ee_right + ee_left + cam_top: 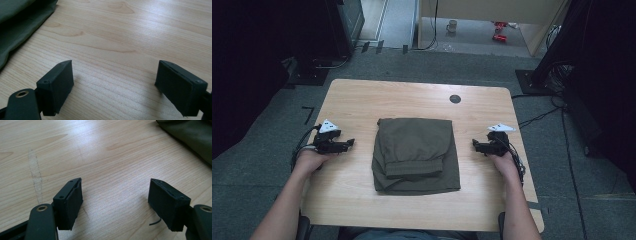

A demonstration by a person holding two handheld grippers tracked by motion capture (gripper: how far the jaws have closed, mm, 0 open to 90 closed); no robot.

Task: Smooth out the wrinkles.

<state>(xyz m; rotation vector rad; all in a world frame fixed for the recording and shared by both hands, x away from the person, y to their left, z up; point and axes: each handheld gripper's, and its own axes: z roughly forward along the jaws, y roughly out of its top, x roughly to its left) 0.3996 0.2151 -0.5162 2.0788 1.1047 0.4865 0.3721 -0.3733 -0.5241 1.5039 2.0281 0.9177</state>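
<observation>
Tongs left (348,144) and right (475,145) both gape, released, flanking folded olive trousers (416,152) bearing no readable label

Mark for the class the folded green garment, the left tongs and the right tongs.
folded green garment (414,150), high view, middle of the cloth.
left tongs (348,143), high view, between its tips.
right tongs (475,145), high view, between its tips.

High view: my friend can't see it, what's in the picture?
A folded olive-green garment lies in the middle of a wooden table. A person rests an open left hand-held gripper and an open right hand-held gripper on either side, not touching it.
</observation>
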